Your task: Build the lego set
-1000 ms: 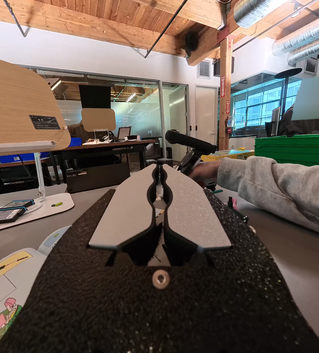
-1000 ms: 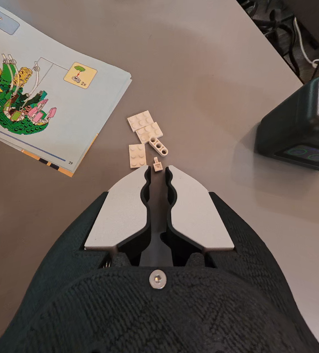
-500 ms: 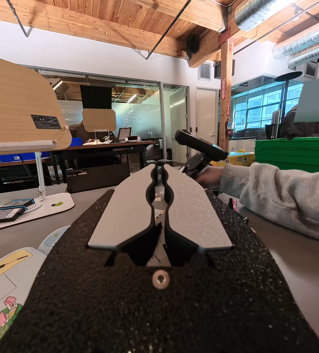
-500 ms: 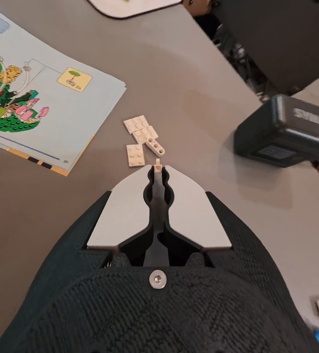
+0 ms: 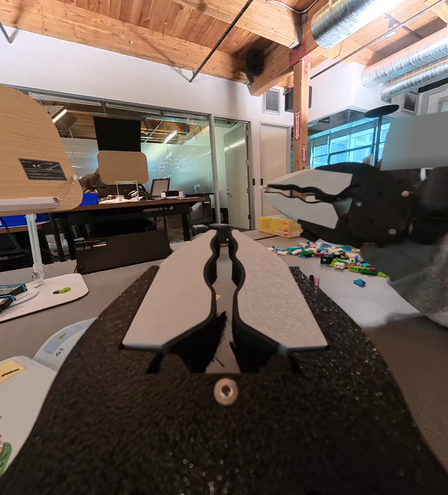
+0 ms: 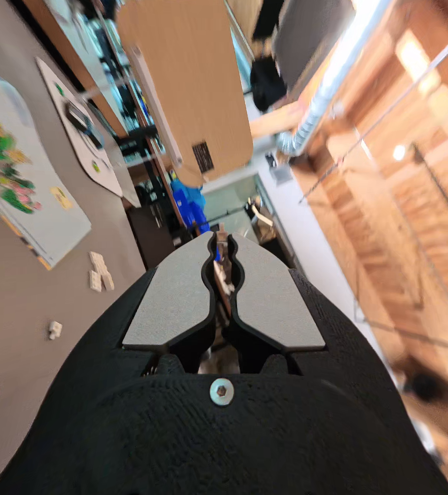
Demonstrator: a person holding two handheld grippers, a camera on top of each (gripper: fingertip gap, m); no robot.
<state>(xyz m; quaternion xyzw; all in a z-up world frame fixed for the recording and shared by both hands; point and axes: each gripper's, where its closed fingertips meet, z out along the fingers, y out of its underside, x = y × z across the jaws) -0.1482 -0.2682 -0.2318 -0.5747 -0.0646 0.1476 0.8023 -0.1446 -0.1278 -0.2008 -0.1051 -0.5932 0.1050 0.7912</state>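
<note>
Counter (image 5: 378, 308): grey, carries all items. Instruction booklet (image 6: 43, 214), landmark: open, printed page shows a green, pink and yellow model; writing not reproduced. Loose brick pile (image 5: 332, 257), multicoloured, well right of the booklet. White plates (image 6: 99, 273) lie just beside the booklet's edge. Left gripper (image 5: 224, 238): jaws nearly together, holding nothing. Right gripper (image 6: 221, 237): raised off the counter, clamped on a small white piece (image 6: 221, 233) at its tips.

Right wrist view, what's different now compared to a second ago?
The right tool closed on the tiny white piece, lifted it off the table and swung up sideways. The other white pieces stayed put, and the left tool hardly moved, near closed with nothing visible in it.
</note>
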